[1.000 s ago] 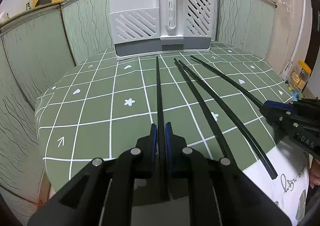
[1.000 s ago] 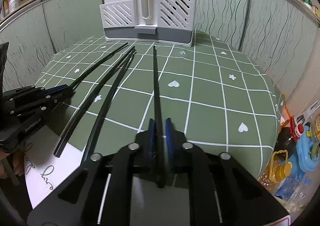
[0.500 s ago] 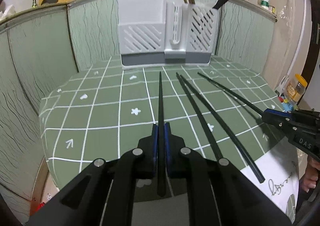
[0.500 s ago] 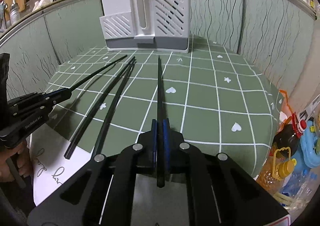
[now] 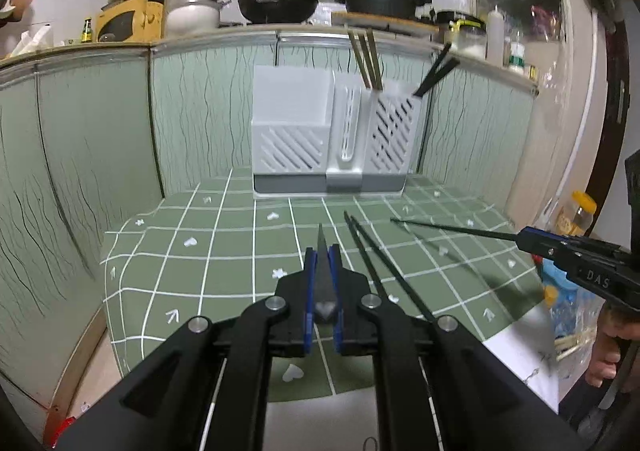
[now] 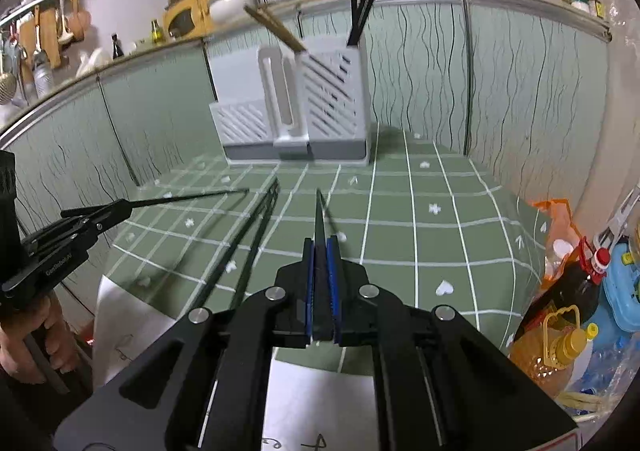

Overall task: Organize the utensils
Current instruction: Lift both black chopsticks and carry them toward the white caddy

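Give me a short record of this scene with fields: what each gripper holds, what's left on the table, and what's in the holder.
left gripper: shut on a black chopstick
right gripper: shut on a black chopstick
table: two black chopsticks lying side by side
holder: brown chopsticks and black chopsticks upright in its right compartment

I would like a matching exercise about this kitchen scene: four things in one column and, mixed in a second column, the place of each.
Things:
1. left gripper
2. two loose black chopsticks
3. brown chopsticks
4. utensil holder

Places:
A. standing in the holder
B. at the back of the green table
C. lying flat on the tablecloth
D. shut on one black chopstick

Pairs: 1-D, 2-C, 3-A, 4-B
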`<state>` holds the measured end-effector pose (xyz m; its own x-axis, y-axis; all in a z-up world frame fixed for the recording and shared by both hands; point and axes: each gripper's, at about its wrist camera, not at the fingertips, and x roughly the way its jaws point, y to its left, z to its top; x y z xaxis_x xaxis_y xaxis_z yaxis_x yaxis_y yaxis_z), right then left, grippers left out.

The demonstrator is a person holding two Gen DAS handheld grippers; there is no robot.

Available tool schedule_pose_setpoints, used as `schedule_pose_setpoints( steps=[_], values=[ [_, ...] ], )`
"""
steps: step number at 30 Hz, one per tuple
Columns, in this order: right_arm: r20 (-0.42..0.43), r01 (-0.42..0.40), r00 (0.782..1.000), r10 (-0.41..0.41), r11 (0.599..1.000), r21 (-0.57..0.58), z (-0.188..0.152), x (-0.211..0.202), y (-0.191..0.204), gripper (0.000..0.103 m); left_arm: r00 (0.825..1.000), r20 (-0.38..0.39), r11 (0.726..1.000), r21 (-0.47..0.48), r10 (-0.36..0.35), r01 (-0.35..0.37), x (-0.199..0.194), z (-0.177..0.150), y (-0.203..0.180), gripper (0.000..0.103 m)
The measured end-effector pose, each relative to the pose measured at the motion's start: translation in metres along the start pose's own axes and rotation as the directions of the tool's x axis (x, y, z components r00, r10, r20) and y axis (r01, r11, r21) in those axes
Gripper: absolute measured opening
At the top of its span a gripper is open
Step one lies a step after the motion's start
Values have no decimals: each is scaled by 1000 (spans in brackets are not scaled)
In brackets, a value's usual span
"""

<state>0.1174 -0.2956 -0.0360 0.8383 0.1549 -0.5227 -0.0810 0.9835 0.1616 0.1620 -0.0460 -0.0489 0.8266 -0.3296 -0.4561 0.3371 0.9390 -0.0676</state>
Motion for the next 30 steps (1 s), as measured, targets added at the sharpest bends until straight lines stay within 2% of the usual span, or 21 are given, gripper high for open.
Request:
schedule_pose_setpoints(
  steps=[5,15,20,27,30],
  values=[
    [76,-7,997,8,1000,-3,9,-20,4,6,999,38,1000,-19,-11,12,-12,6,2,6],
    [157,-14,988,16,1000,-13,18,-39,11,6,991,130,999,-31,-14,18,-38,16,4,6],
    [171,-13,985,17,1000,-24,19,-42,14,6,995,102,999,-40,-14,18,-29,13,9,6],
    [138,-10,990,14,1000,-26,15,-35,14,6,997,58,994,-93,-44,49,-16,9,20,6],
    [137,-11,991,16,999,-35,17,-33,16,6,997,64,996,-71,-45,49,-16,12,19,6]
  ],
)
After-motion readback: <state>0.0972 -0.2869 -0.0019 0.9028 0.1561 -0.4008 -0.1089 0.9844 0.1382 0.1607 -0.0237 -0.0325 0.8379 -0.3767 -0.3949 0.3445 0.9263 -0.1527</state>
